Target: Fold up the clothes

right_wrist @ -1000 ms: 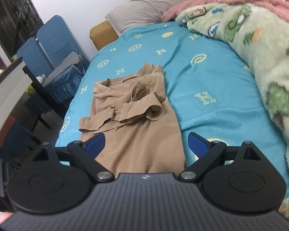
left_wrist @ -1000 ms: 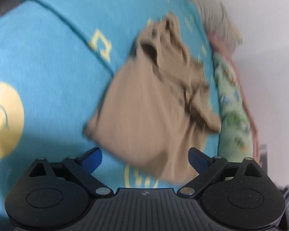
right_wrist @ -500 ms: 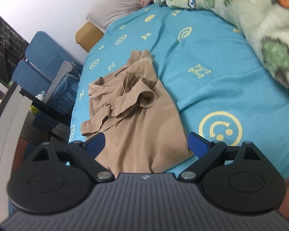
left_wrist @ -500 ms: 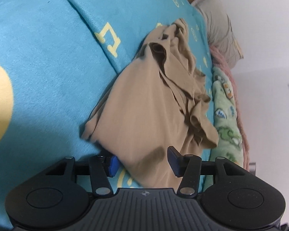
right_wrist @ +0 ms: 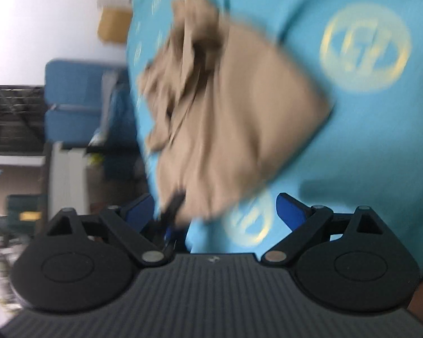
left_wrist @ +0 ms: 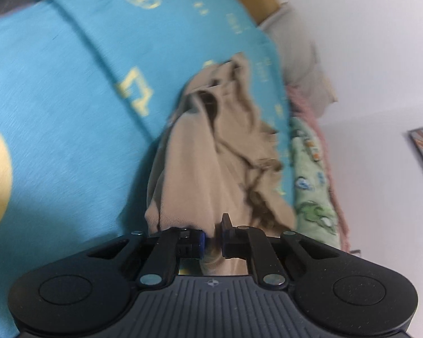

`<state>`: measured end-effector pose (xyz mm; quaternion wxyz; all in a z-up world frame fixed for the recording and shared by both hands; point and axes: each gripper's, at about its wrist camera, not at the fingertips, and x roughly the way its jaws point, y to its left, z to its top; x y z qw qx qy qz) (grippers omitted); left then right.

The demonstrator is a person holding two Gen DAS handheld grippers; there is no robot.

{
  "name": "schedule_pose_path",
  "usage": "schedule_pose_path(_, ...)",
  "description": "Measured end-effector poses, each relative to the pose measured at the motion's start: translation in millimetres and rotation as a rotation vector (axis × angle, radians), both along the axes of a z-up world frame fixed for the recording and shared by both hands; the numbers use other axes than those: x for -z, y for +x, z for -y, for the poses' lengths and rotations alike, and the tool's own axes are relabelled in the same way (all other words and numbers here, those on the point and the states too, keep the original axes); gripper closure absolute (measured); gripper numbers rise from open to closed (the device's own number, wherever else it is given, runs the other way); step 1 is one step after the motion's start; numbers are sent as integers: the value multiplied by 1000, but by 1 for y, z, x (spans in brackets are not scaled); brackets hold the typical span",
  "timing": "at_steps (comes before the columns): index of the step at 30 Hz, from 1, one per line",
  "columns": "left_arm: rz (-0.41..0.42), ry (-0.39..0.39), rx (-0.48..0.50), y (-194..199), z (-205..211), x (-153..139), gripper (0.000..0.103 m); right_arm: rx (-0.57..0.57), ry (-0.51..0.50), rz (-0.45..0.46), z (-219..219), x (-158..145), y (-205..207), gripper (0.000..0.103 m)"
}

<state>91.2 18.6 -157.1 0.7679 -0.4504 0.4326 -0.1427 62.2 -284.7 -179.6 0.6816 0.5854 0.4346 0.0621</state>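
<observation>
Left gripper (left_wrist: 213, 238) clamped on the near hem of the tan garment (left_wrist: 211, 152); its jaws have just been closing, cloth pinched between the blue pads. Right gripper (right_wrist: 214, 211) spread wide, nothing between its fingers; the garment's near corner lies just ahead of it, not gripped. A dark shape at that corner, beside the right gripper's left finger: too blurred to name.

Garment lies crumpled on the turquoise sheet (left_wrist: 56, 112), its far half bunched into folds; sleeves and collar cannot be sorted out. Right view is heavily smeared. Bare sheet lies open on both sides of the garment.

Farther off: green patterned blanket (left_wrist: 310, 186) along one edge of the bed, grey pillow (left_wrist: 310, 79) past it, cut off by the wall. Blue chair (right_wrist: 76, 98) stands off the bed's other edge.
</observation>
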Motion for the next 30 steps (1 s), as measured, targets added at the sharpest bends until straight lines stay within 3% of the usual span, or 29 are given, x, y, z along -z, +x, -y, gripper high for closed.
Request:
schedule_pose_path(6, 38, -79, -33, -5, -6, -3, 94, 35, 14, -13, -19, 16, 15, 9)
schedule_pose_path(10, 43, -93, -54, -7, -6, -1, 94, 240, 70, -23, -3, 33, 4, 10)
schedule_pose_path(11, 36, -97, -61, -8, -8, 0, 94, 291, 59, -18, 1, 32, 0, 17)
schedule_pose_path(12, 30, -102, -69, -8, -10, 2, 94, 341, 48, -13, 6, 31, -5, 32)
schedule_pose_path(14, 16, -112, -84, -10, -14, 6, 94, 420, -3, -25, 14, 29, -14, 43)
schedule_pose_path(15, 12, -112, -90, -11, -17, 8, 94, 448, 0, -33, 16, 30, -18, 54)
schedule_pose_path(18, -32, -100, -96, -8, -19, 17, 92, 433, -61, -58, 13, 28, -19, 81)
schedule_pose_path(20, -75, -114, -104, -6, -22, 25, 86, 431, -92, -42, 11, 23, -20, 87)
schedule_pose_path(24, -147, -139, -122, -3, -27, 36, 64, 435, -142, -2, 7, 14, -24, 92)
schedule_pose_path(28, -155, -151, -131, -3, -31, 39, 64, 393, -258, 50, 5, -1, -27, 94)
schedule_pose_path(30, -152, -155, -142, -4, -35, 38, 72, 374, -302, 68, 8, -7, -28, 94)
